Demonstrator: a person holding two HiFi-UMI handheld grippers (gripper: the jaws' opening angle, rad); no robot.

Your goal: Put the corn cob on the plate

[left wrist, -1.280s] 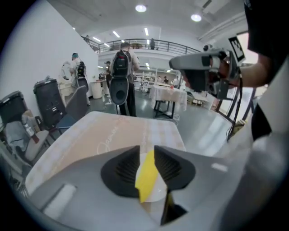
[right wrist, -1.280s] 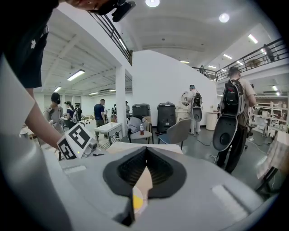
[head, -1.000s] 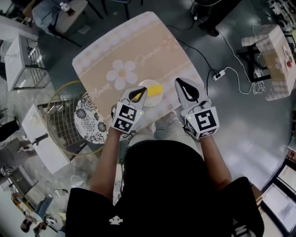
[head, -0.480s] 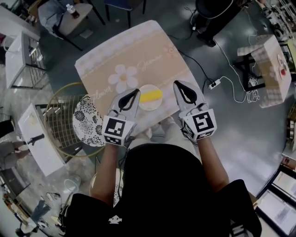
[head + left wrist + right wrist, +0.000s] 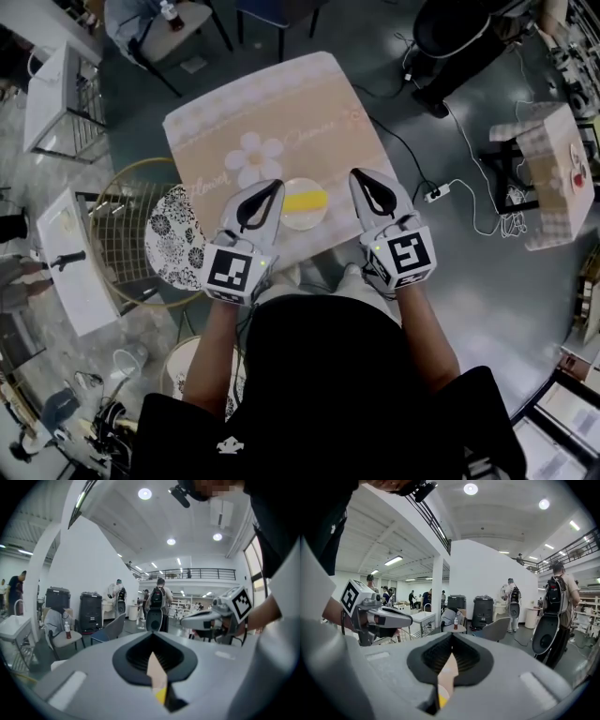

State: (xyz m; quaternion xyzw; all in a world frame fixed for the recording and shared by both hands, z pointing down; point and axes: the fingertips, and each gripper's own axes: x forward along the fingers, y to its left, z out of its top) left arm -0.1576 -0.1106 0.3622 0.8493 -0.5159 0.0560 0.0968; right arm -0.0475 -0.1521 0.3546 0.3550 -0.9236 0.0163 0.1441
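Well, the corn lies on the plate, so the job looks done; your left gripper and right gripper flank it, jaws closed on nothing.

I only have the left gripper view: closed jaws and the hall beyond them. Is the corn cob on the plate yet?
Observer: Yes. In the head view the corn cob lies across the plate.
Operator: Where is that plate relative to my grippers?
Observer: It sits on the tablecloth, between the left gripper and the right gripper. Neither appears to touch it.
Operator: Is the right one holding anything?
Observer: No. Its own view shows the jaws together with nothing between them.
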